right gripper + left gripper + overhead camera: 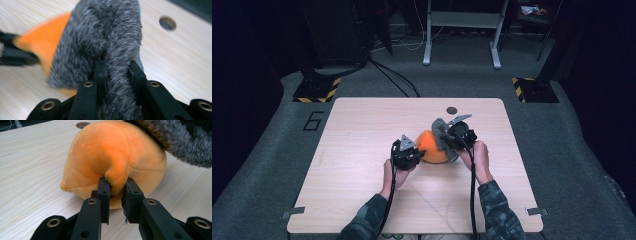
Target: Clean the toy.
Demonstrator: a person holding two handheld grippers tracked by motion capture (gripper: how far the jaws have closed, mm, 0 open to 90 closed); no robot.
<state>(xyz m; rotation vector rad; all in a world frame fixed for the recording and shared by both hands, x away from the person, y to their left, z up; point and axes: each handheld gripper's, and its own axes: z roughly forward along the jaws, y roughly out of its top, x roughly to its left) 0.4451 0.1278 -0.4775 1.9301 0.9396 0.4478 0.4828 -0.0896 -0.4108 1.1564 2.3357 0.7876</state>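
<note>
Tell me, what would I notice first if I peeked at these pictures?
The bright orange plush in the middle of the wooden table catches the eye first. The left gripper pinches a fold of it in its jaws. The right gripper grips the fuzzy grey part that lies over the plush's far right side.

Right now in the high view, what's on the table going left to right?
Left gripper pinching the orange plush → orange plush → grey furry piece → right gripper, jaws shut on the grey fur.
</note>
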